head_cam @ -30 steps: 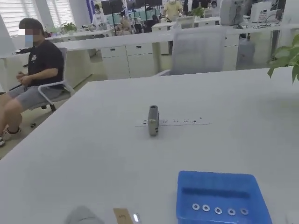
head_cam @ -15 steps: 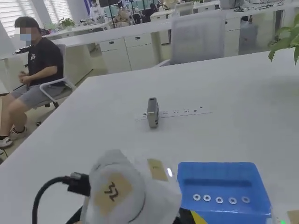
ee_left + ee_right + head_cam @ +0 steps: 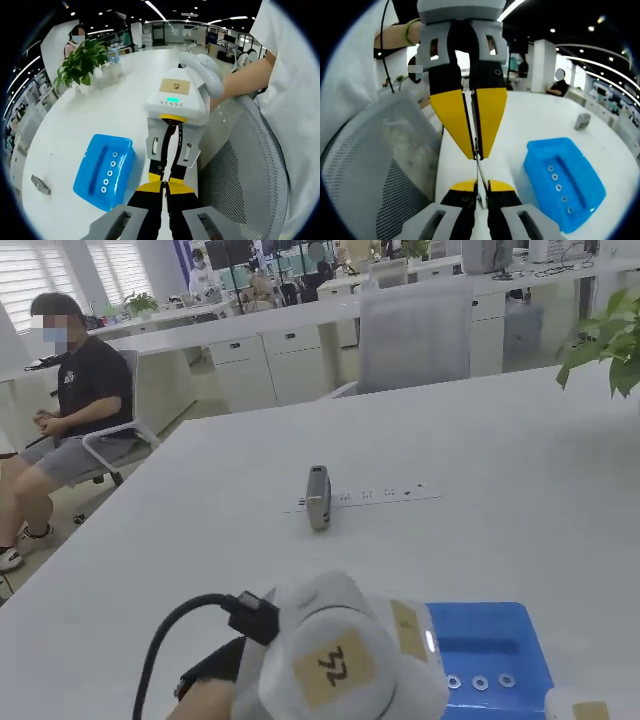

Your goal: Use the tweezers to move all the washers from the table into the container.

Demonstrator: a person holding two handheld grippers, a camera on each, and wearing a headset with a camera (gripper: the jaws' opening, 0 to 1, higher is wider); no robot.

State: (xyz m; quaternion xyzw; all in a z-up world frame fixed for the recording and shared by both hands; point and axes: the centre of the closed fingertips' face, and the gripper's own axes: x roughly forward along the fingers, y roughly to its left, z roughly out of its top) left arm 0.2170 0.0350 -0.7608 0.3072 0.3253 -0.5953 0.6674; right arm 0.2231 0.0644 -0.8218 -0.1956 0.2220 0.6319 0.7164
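Observation:
The thin metal tweezers (image 3: 477, 167) run upright between the two grippers, which meet tip to tip. In the right gripper view my right gripper (image 3: 477, 194) is shut on their lower end, and the left gripper (image 3: 475, 155) comes down from above with its yellow jaws shut on their upper part. The left gripper view has my left gripper (image 3: 164, 187) shut, facing the right gripper (image 3: 165, 176). The blue container (image 3: 87, 172) holds a row of several washers (image 3: 109, 169) and lies on the table beside both. In the head view the left gripper's white body (image 3: 340, 665) covers the left end of the container (image 3: 500, 635).
A grey power adapter (image 3: 318, 497) sits on a power strip mid-table. A potted plant (image 3: 600, 340) stands at the right. A mesh chair back (image 3: 240, 165) is close beside the grippers. A person sits on a chair (image 3: 70, 400) at the far left.
A gripper's white body has risen into the bottom of the head view and moved right, in front of the container. The head camera has shifted a little.

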